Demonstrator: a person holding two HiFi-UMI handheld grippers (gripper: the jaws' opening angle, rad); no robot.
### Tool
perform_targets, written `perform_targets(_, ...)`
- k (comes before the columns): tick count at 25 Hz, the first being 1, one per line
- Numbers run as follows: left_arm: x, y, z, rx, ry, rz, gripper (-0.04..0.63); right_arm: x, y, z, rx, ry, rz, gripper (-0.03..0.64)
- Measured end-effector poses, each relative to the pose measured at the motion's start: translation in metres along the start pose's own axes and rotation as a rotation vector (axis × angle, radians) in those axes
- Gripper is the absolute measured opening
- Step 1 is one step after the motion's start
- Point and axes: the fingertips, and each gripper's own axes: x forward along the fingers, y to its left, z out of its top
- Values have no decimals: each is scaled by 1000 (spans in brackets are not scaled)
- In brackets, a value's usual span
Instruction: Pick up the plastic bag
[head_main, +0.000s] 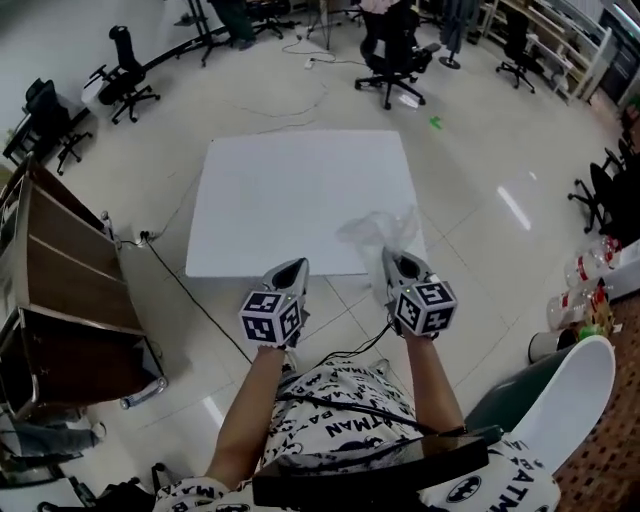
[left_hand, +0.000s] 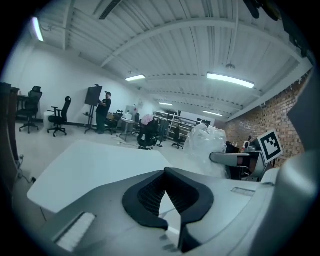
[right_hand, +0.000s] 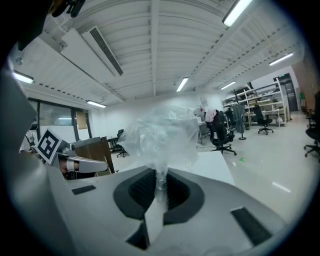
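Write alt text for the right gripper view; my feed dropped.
The right claw is shut on the neck of a crumpled clear plastic bag, which billows up above it, with the white table beyond. The left claw shows at the left, office chairs behind.

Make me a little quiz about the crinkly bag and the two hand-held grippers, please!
1. True or false: the plastic bag lies flat on the white table.
2. What grips the bag? A) a bare hand B) the right hand-held gripper C) a chair
3. Fill in: between the jaws of the left hand-held gripper there is ____.
Key: 1 false, it is held up in the air; 2 B; 3 nothing.
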Motion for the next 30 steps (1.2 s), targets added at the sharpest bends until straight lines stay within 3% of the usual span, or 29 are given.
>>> perform_targets(7,-25,22,3,-5,-23,35,3,23,45,3,-4,8,71,12)
perform_targets(20,-34,29,9,0,-25,40,2,16,54,6,-4,8,54,13)
perform_targets(25,-29,30,4,-6,-12,41,2,10,28,0,27,0,25,12)
perform_targets(30,-28,39,-12,-23,27,50,2,0,-30,6,-23,-3,-41,12)
